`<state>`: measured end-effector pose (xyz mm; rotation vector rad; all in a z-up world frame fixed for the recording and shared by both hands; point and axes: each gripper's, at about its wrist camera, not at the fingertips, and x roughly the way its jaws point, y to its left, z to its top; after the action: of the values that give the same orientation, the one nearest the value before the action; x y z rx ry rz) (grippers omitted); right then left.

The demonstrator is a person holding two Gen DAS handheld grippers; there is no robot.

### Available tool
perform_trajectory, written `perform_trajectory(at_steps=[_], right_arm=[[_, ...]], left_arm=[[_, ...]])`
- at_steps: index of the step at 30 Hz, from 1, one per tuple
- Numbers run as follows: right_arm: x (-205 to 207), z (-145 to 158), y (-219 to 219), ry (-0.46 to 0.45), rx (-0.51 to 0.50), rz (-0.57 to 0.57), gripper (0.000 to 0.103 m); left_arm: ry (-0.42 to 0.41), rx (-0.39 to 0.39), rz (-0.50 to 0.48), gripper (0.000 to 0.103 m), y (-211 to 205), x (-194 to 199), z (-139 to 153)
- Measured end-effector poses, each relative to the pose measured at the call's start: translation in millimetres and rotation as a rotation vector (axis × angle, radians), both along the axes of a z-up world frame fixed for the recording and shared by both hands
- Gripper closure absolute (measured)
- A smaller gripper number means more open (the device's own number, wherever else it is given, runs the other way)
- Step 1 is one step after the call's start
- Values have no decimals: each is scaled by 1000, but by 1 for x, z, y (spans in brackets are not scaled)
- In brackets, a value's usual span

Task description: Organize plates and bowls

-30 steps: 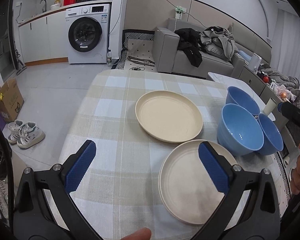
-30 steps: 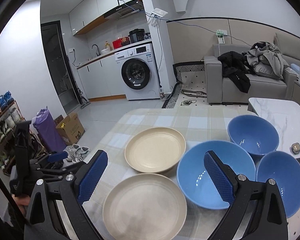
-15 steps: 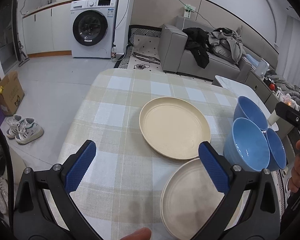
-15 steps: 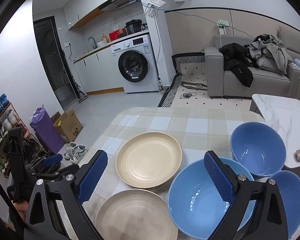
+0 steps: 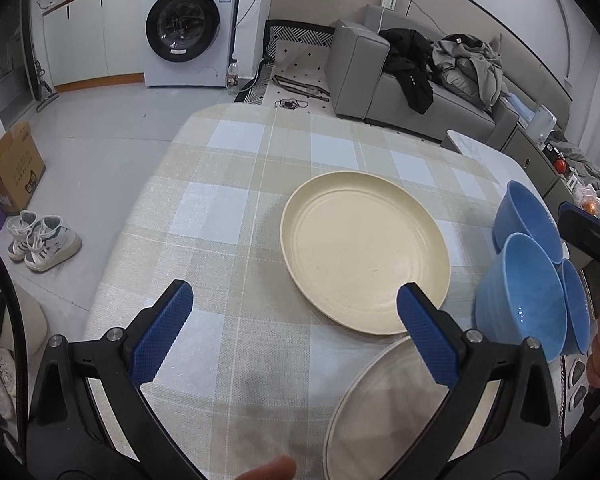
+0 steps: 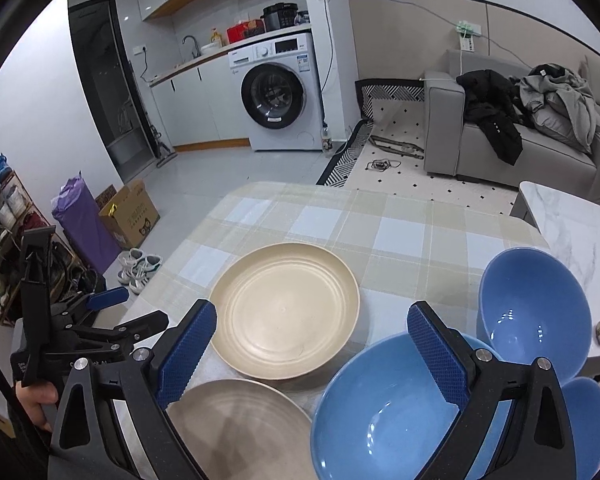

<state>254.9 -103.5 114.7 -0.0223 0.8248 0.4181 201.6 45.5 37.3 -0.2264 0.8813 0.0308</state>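
Right wrist view: right tool (image 6: pixel 320 348) gapes wide, empty, over the nearest blue bowl (image 6: pixel 384 412) at 5 o'clock; left tool (image 5: pixel 292 330) likewise wide.

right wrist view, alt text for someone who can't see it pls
The open right tool hovers over a checked tablecloth holding two cream plates and three blue bowls. Behind are a washing machine and a grey sofa.

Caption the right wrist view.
Open right gripper over two cream plates and three blue bowls on a checked tablecloth.
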Motion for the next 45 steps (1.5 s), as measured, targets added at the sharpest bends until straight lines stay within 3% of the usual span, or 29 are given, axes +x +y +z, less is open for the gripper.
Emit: perform_trajectory(at_steps=[2, 4, 6, 16, 22, 38, 45], right_arm=[[11, -5, 0, 15, -8, -3, 6], [23, -9, -1, 33, -14, -7, 17], [37, -17, -2, 72, -9, -3, 21], [81, -54, 7, 192, -110, 30, 22], [96, -72, 15, 233, -159, 56, 30], [121, -120, 45, 346, -308, 107, 46], [123, -128, 52, 364, -339, 120, 52]], left_arm=[[15, -4, 1, 5, 0, 7, -8], [29, -15, -6, 9, -1, 14, -14], [40, -24, -13, 12, -1, 21, -21], [70, -26, -10, 17, -1, 46, -38], [83, -14, -5, 19, -1, 55, -48], [137, -16, -15, 39, 0, 72, -81], [146, -20, -26, 48, -2, 77, -88]])
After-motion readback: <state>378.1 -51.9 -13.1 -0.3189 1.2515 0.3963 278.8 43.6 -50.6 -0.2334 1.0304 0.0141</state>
